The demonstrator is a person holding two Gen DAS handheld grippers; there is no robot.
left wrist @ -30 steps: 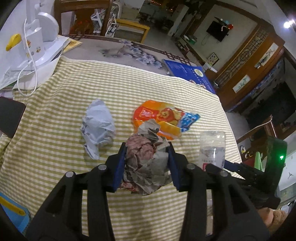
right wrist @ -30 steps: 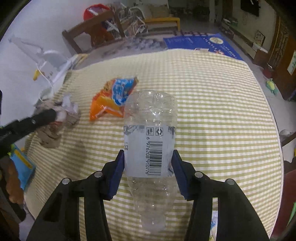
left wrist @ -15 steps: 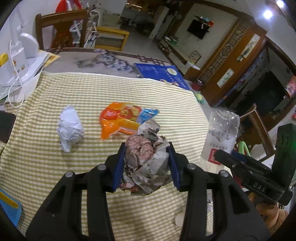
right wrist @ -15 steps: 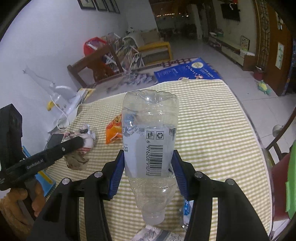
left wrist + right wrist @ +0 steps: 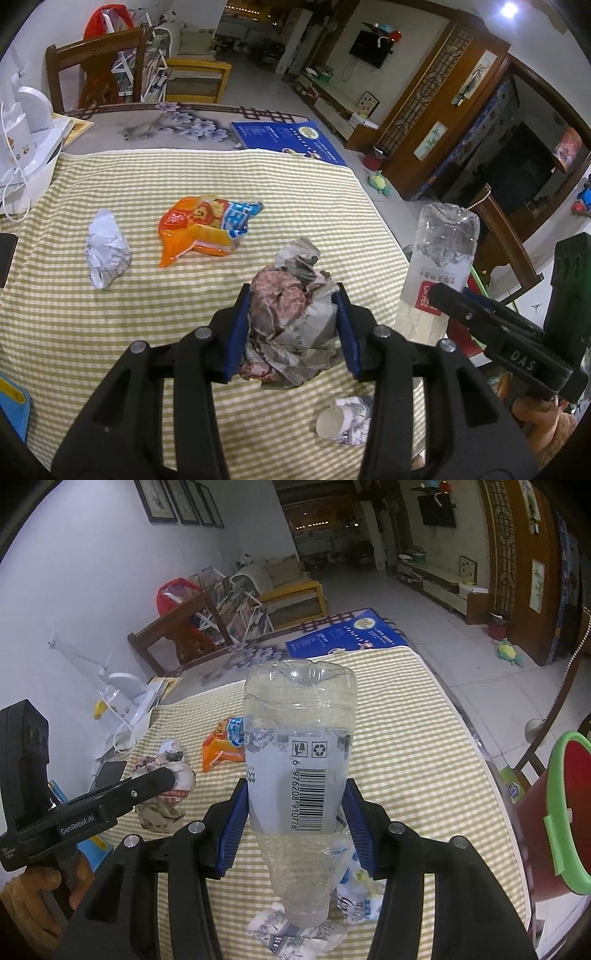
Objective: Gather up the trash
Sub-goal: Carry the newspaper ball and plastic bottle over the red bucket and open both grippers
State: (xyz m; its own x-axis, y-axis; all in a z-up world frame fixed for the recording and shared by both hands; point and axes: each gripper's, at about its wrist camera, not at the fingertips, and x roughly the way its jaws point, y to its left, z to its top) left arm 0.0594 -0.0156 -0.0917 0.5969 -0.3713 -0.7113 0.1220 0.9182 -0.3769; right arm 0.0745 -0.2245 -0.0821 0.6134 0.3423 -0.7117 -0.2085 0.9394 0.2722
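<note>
Closest in, both tools are up off the worktop (image 5: 92, 332), each with a piece of rubbish. The left gripper (image 5: 293, 325) has its blue-padded fingers (image 5: 236, 332) clamped on a crumpled wad of newspaper (image 5: 291, 314), grey and reddish, which bulges out above and below the pads. The right gripper (image 5: 295, 827) has its fingers (image 5: 231, 830) pressed against the sides of a clear plastic bottle (image 5: 299, 746), held upside down: the cap end hangs lowest and the dimpled base points up, with the barcode label facing the camera. From the left view that bottle sits out past the worktop's right edge.

Just under the bottle, flat on the green-and-cream striped cloth, lie a squashed paper cup (image 5: 343, 424) on its side and a flattened printed wrapper (image 5: 295, 930) beside it. To the right, close by the worktop's edge, stands a red bin with a green rim (image 5: 561, 812), its mouth turned toward the camera.

Further along the cloth, an orange and blue snack bag (image 5: 205, 229) lies flat near the middle, and a white ball of crumpled paper (image 5: 105, 253) rests to its left, apart from it. Beyond them, at the far left corner, are a white appliance (image 5: 26, 122) with a trailing cord and, on the bare patterned top, a blue booklet (image 5: 288, 140). A wooden chair (image 5: 96, 66) stands behind.
</note>
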